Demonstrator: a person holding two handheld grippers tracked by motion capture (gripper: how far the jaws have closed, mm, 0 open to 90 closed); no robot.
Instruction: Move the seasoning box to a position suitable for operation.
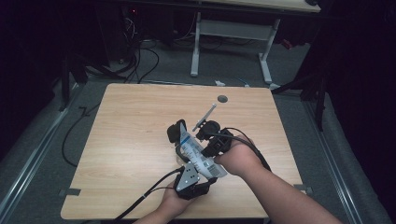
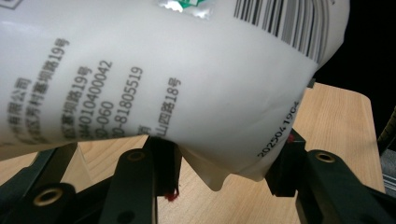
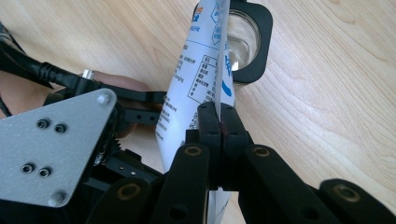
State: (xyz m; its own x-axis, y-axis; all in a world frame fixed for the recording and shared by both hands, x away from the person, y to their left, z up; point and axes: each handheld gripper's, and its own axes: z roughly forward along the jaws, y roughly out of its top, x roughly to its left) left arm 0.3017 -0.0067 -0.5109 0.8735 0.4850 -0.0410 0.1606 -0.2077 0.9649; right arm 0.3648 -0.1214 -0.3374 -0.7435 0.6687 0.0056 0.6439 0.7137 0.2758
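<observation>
Your right tool (image 3: 219, 122) is pressed together on the thin seam edge of the white pouch (image 3: 194, 84), and the grip looks clean: both pads meet flat on the film with nothing else between them. Your left tool (image 2: 219, 161) stands part-way spread around the pouch's rounded belly (image 2: 154, 79); the pouch bulges between its jaws, but you cannot tell from here that the pads actually press it, so treat it as a cradle and not a hold.

The pouch hangs above the desk (image 1: 135, 126), slanting from your left tool near the desk's front edge up toward the glass jar (image 3: 245, 39) in its black square holder, with the upper end of the pouch just over the jar's mouth. A slim white stick (image 1: 205, 115) lies just beyond the jar.

The step in hand looks like tipping the pouch's contents into the jar. To do it well, keep the right tool clamped and steady as the pivot, and use the left tool to lift and gently squeeze the belly so the contents run toward the jar end. Check that the opening sits squarely over the jar's mouth before you tilt further; the pictures do not show the opening itself. Avoid a hard squeeze, which could spill product past the rim.
</observation>
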